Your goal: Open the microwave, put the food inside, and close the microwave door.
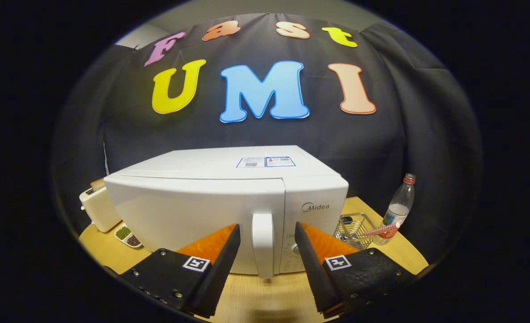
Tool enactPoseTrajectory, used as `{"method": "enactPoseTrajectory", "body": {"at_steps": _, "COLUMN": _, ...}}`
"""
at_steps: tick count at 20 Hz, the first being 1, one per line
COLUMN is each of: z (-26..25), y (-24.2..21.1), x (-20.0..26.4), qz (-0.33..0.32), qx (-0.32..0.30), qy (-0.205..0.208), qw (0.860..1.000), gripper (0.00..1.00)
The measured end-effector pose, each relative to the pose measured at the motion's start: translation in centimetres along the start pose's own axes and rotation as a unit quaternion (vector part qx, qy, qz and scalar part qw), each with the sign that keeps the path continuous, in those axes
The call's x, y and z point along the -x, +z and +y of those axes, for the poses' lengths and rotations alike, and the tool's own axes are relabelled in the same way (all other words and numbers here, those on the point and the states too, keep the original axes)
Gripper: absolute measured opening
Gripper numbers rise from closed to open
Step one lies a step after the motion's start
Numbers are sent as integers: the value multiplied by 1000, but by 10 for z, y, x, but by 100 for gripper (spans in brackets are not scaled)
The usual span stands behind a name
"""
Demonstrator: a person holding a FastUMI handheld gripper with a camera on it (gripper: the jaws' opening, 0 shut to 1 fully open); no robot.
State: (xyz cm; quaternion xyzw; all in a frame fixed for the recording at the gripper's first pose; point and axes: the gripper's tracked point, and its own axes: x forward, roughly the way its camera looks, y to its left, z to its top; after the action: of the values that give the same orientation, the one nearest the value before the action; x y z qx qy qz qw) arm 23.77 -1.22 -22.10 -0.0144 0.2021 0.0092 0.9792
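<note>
- Progress, as I judge it: the task is at its very start. The microwave (pixel 229 197) stands in the middle of the wooden surface (pixel 256 296) with its door (pixel 193 215) fully closed. Opening, loading the food and closing are all left to do.
- The gripper (pixel 267 233) hovers in front of the door handle (pixel 263 242). Its jaws are spread wide, one on each side of the upright handle, touching nothing.
- Which item is the food to go inside I cannot tell.
- Count: one microwave.
- One toaster (pixel 98 207) near the surface's left edge, behind the microwave's left corner.
- One small dish (pixel 128 237) with two portions, one green, one dark, just in front of the toaster.
- One wire basket (pixel 353 229) beside the microwave's right side.
- One clear bottle (pixel 398 211) with a red cap, near the right edge.
</note>
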Motion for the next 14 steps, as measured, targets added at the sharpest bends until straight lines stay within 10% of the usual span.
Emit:
{"method": "enactPoseTrajectory", "body": {"at_steps": 5, "z": 1, "y": -16, "x": -12, "qz": 27, "qx": 3, "qy": -1, "qw": 1000, "gripper": 41}}
{"method": "enactPoseTrajectory", "body": {"at_steps": 14, "z": 2, "y": -22, "x": -7, "qz": 48, "qx": 10, "qy": 16, "qw": 999, "gripper": 12}}
